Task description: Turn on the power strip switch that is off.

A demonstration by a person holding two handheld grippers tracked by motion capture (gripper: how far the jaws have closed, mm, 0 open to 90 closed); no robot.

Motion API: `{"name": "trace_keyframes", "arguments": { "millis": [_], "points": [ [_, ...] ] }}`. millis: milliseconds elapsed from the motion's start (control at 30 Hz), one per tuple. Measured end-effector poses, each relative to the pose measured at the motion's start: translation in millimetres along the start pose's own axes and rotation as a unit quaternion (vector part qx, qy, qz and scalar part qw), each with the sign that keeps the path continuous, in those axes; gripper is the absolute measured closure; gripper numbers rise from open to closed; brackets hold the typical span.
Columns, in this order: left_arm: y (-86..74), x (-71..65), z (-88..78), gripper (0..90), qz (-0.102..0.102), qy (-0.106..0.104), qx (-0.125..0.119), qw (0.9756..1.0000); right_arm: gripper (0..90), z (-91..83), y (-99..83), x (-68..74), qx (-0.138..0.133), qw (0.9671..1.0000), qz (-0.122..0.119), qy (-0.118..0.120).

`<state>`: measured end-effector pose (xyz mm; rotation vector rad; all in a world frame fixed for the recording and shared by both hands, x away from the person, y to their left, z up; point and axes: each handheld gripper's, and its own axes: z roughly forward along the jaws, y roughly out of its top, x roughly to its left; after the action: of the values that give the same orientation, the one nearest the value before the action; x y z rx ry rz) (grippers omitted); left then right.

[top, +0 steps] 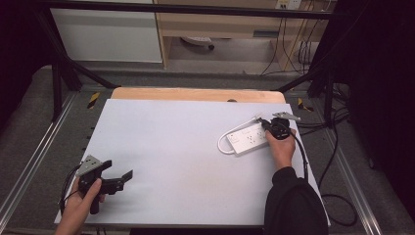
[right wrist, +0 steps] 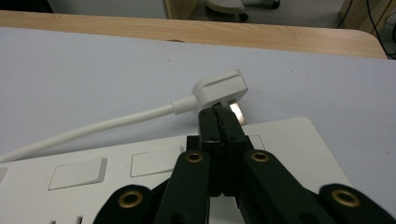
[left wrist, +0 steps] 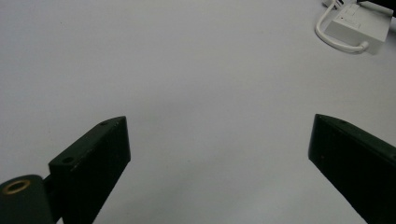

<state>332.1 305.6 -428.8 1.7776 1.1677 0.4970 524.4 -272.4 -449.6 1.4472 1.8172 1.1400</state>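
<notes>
We are working the closed right gripper (right wrist: 219,114) against the white plug (right wrist: 220,89), which is sitting at the far end of the power strip (top: 247,139), its prongs just clear of the strip's top; whether the tips are pinching a prong or merely touching it, we cannot tell. We are keeping the plug level over the strip's end socket and pressing straight down, while the left gripper (top: 117,175) is waiting with jaws wide apart and empty, well away from the strip.

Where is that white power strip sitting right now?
The white power strip lies on the right side of the table in the high view, directly under the right gripper, far from the left gripper.
</notes>
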Motion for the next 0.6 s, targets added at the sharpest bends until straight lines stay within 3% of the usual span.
{"name": "trace_keyframes", "arguments": {
  "millis": [600],
  "points": [
    [-0.4, 0.4, 0.2, 5.7, 0.002, 0.002, 0.002, 1.0000, 90.0, 3.4, -1.7, 2.2, 0.000, 1.0000, 0.003, -0.001]
  ]
}}
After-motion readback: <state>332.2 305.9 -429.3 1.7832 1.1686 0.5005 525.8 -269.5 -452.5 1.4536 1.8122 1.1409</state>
